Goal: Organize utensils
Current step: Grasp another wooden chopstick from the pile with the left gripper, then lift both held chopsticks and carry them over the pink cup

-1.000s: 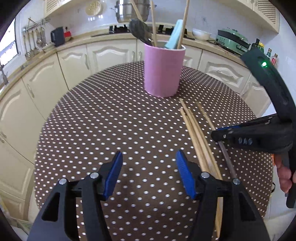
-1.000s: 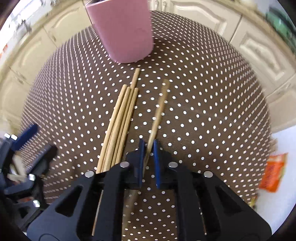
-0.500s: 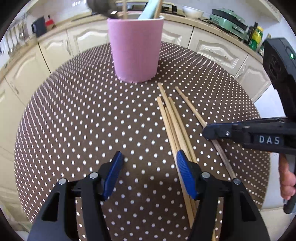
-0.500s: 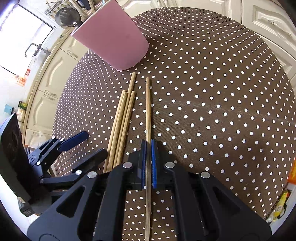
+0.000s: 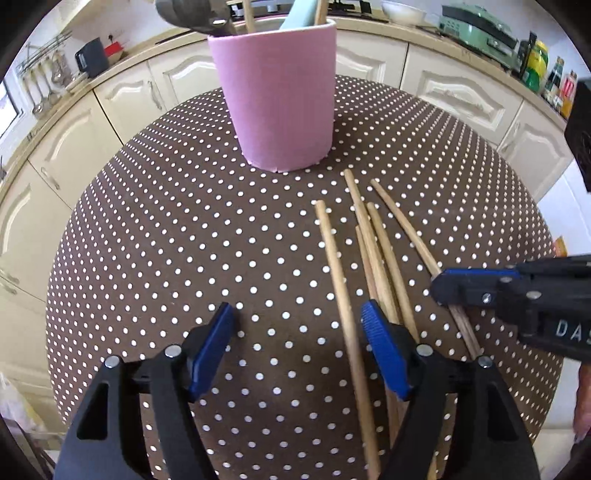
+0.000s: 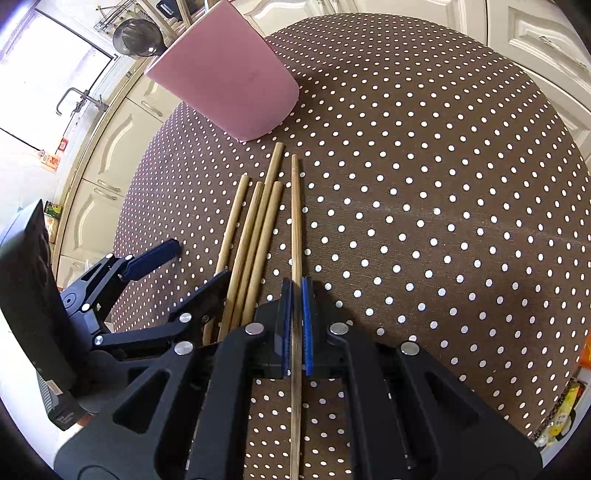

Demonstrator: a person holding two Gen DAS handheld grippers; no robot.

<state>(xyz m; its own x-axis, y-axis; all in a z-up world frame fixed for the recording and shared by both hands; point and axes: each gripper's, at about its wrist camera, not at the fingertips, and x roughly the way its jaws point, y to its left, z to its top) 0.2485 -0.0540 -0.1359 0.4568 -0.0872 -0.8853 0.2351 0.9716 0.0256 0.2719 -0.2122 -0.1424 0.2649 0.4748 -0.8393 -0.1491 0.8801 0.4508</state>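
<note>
A pink holder (image 5: 280, 103) with a dark ladle (image 5: 192, 16), a pale blue spatula and wooden handles stands at the far side of the dotted round table (image 5: 166, 229). Several wooden chopsticks (image 5: 376, 258) lie in front of it. My left gripper (image 5: 297, 332) hangs low over them, its jaws opening. The leftmost chopstick (image 5: 336, 280) lies between them, and no pad touches it. My right gripper (image 6: 296, 288) is shut on the rightmost chopstick (image 6: 295, 221), which lies flat and points at the holder (image 6: 225, 81). The left gripper (image 6: 197, 260) shows beside the loose chopsticks (image 6: 255, 236).
Cream cabinets (image 5: 454, 92) ring the table on the far side. The counter holds a green appliance (image 5: 476, 22) and bottles (image 5: 535, 62). The table's edge drops off close on the right, with an orange packet (image 6: 583, 354) below it.
The left gripper moved closer to the holder and over the chopsticks; one chopstick has split from the bundle and lies between its jaws. The right gripper swung its chopstick straight, then kept still.
</note>
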